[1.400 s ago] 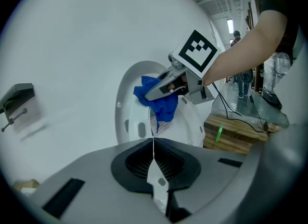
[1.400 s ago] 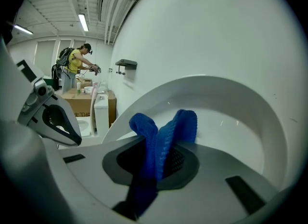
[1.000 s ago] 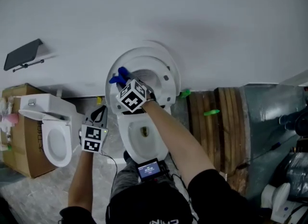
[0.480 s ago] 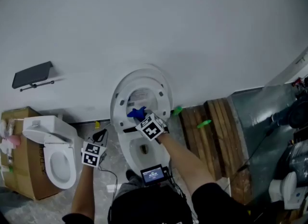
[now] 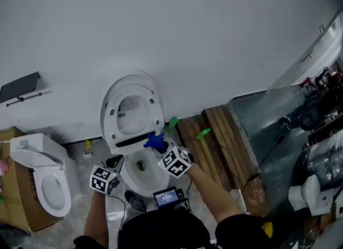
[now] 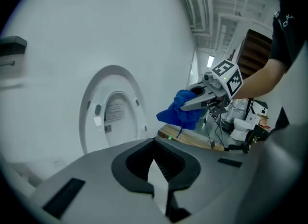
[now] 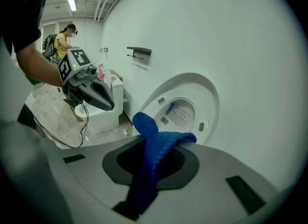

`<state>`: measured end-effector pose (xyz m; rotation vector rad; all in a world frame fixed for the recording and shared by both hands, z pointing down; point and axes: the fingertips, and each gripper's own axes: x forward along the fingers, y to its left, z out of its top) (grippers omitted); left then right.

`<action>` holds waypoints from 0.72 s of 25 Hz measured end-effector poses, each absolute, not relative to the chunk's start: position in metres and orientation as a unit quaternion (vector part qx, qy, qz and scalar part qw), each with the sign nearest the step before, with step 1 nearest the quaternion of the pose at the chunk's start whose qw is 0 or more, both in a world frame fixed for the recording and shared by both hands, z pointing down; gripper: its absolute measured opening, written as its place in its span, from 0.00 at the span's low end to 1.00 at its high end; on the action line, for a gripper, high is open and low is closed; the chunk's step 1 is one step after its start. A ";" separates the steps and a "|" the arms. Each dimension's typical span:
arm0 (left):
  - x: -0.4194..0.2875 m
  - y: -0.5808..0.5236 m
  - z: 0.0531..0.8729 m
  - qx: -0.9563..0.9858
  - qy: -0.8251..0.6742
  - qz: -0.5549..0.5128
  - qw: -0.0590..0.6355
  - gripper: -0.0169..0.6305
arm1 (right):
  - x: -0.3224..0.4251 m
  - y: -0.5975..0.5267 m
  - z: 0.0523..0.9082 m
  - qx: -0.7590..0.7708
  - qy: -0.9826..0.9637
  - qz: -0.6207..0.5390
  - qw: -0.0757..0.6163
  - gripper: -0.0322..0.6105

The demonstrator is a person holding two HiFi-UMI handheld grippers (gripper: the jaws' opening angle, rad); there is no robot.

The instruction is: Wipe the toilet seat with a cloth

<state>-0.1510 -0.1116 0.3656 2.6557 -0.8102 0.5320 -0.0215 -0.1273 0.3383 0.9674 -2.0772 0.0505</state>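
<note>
Cloth sits clamped in the right gripper near the raised seat; left gripper is closed, empty. Best to press it flat and sweep round the ring evenly

Jaw tips of right gripper hidden under cloth. Print on lid label too small to read. Head view's left edge cuts off cardboard box.

Two toilets, one blue cloth
</note>
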 end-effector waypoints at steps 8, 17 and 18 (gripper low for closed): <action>-0.126 -0.012 0.377 0.910 -0.319 0.218 0.154 0.04 | 0.043 -0.047 0.336 0.391 -0.839 0.026 0.378 0.15; -0.062 0.120 0.388 0.877 -0.379 0.251 0.155 0.04 | 0.145 0.077 0.364 0.379 -0.848 0.048 0.366 0.15; -0.057 0.135 0.387 0.876 -0.380 0.257 0.152 0.04 | 0.147 0.090 0.367 0.375 -0.851 0.051 0.363 0.15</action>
